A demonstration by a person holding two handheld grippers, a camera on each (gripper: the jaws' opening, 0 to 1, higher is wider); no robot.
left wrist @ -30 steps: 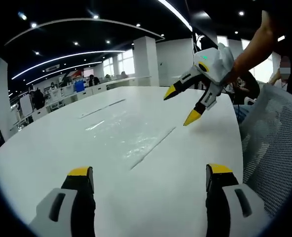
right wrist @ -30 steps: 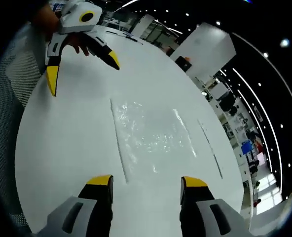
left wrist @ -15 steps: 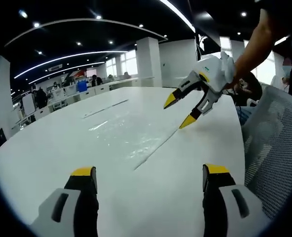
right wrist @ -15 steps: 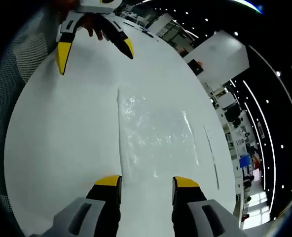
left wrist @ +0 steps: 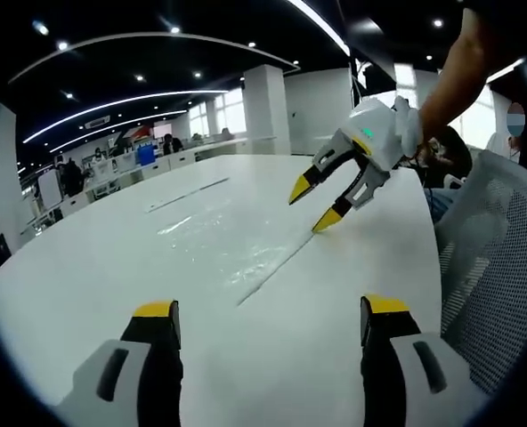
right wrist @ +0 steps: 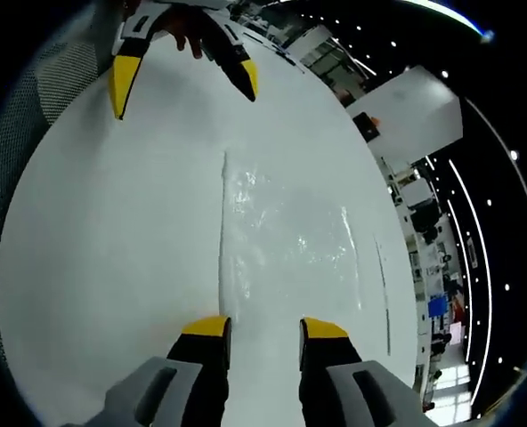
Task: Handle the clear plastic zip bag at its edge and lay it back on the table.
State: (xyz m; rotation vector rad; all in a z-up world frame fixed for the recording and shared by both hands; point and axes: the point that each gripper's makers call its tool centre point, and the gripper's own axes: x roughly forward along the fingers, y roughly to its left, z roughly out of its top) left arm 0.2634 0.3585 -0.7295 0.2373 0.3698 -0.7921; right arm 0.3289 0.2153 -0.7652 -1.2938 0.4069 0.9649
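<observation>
The clear plastic zip bag [left wrist: 232, 240] lies flat on the white tabletop [left wrist: 94, 267], its surface crinkled and glinting, with one long straight edge running along its right side in the left gripper view. In that view the left gripper [left wrist: 268, 320] sits low and near, its yellow-tipped fingers [left wrist: 157, 311] spread wide and holding nothing, short of the bag's near end. The right gripper [left wrist: 310, 203] comes in from the far right, held by a hand [left wrist: 415, 133], its two fingers parted and angled down toward the bag's far right edge; whether the lower tip touches the plastic is hard to tell.

In the right gripper view the bag [right wrist: 286, 240] stretches ahead of the right gripper [right wrist: 263, 327], whose fingers [right wrist: 206, 327] stand apart with a modest gap just over the bag's near edge, gripping nothing. The left gripper [right wrist: 183, 76] shows at the far end of the tabletop [right wrist: 103, 231], fingers splayed. A grey mesh chair back [left wrist: 499, 258] stands right of the tabletop.
</observation>
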